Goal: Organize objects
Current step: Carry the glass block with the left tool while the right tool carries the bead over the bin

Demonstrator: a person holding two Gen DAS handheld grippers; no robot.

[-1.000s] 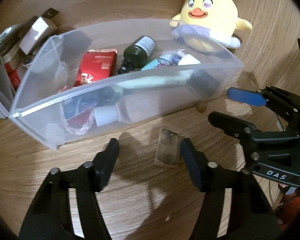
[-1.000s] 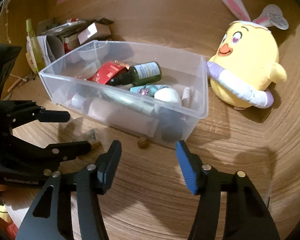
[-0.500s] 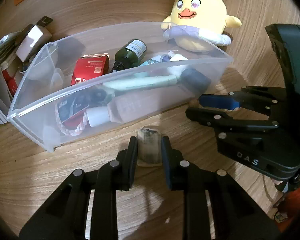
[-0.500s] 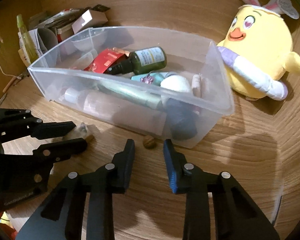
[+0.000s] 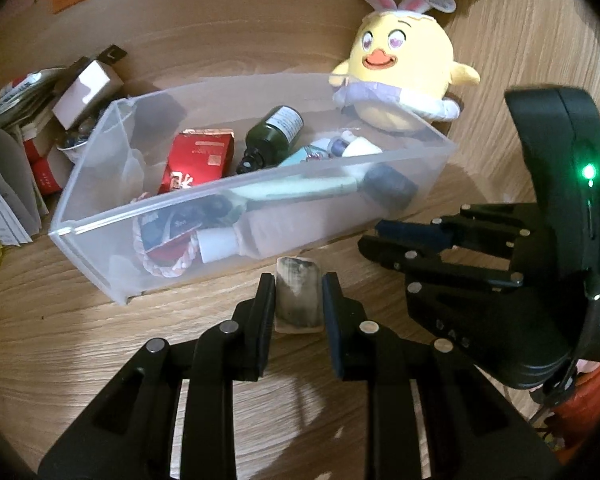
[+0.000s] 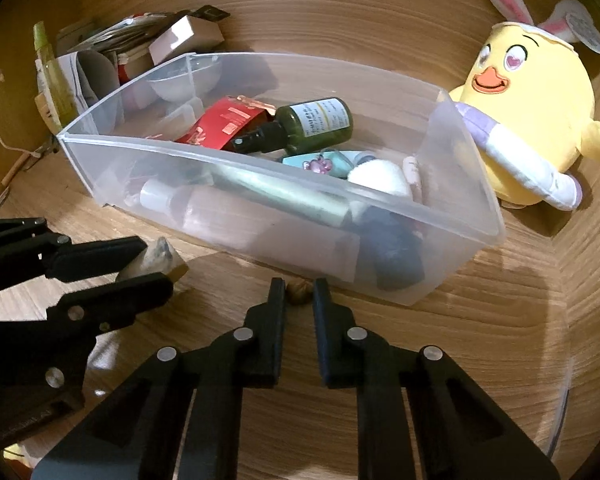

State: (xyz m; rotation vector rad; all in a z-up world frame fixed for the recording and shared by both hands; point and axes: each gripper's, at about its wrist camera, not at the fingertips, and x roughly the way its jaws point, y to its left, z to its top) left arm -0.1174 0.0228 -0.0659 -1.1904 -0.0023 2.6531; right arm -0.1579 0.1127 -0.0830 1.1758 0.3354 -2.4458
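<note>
Since a second ago both tools have gone from wide open to clamped, and the right one has edged in toward the bin. Left tool [image 5: 299, 300] now pinches a small clear cap-like container [image 5: 298, 300] with dark smudges inside, pads pressed on both its sides, its base on the wooden surface [image 5: 60, 340] just in front of the bin's near wall. Same grip shows in the right wrist view: left tool [image 6: 156, 264] with the container [image 6: 156, 258] sticking out between the fingers. Right tool [image 6: 299, 292] is closed on a small brown nut-like ball [image 6: 299, 291], which sits on the surface right against the bin's front wall; in the left wrist view the right tool [image 5: 374, 238] comes in from the right, tips together, ball not visible there.

Beyond the tools: clear plastic bin [image 5: 260, 172], long side facing them. Inside it, a dark green spray bottle [image 5: 272, 136], red packet [image 5: 198, 160], pale green tube [image 5: 296, 190], white-capped bottle [image 5: 236, 240], dark round-ended item [image 5: 388, 184] at the right end, a teal tube [image 6: 320, 162] and a white puff [image 6: 380, 178].

Behind the bin's right end, a yellow chick plush [image 5: 400, 68] with bunny ears, touching the far wall. Left of the bin, a pile of boxes and papers [image 5: 40, 120].
</note>
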